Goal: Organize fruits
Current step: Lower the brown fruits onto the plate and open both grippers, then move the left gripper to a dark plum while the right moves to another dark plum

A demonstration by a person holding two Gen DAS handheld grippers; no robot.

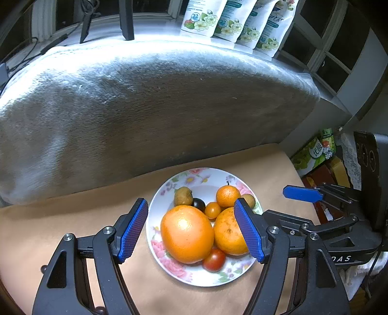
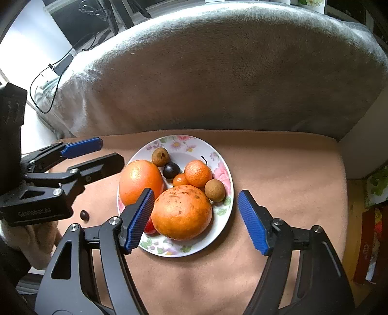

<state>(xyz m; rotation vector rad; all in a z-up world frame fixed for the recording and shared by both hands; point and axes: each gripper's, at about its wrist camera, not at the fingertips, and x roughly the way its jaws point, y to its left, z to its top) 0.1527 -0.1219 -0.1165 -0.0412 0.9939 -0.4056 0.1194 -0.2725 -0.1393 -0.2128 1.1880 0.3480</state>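
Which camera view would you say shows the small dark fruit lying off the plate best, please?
The right wrist view: the small dark fruit lies in full sight on the tan cushion, left of the plate. In the left wrist view, only dark specks beside the left gripper's frame might be it; I cannot tell.

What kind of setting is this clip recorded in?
Most likely a home living area, not a lab: a floral plate of fruit sits on a tan cushioned seat backed by a grey plush cover, with refill pouches lined along a window ledge behind.
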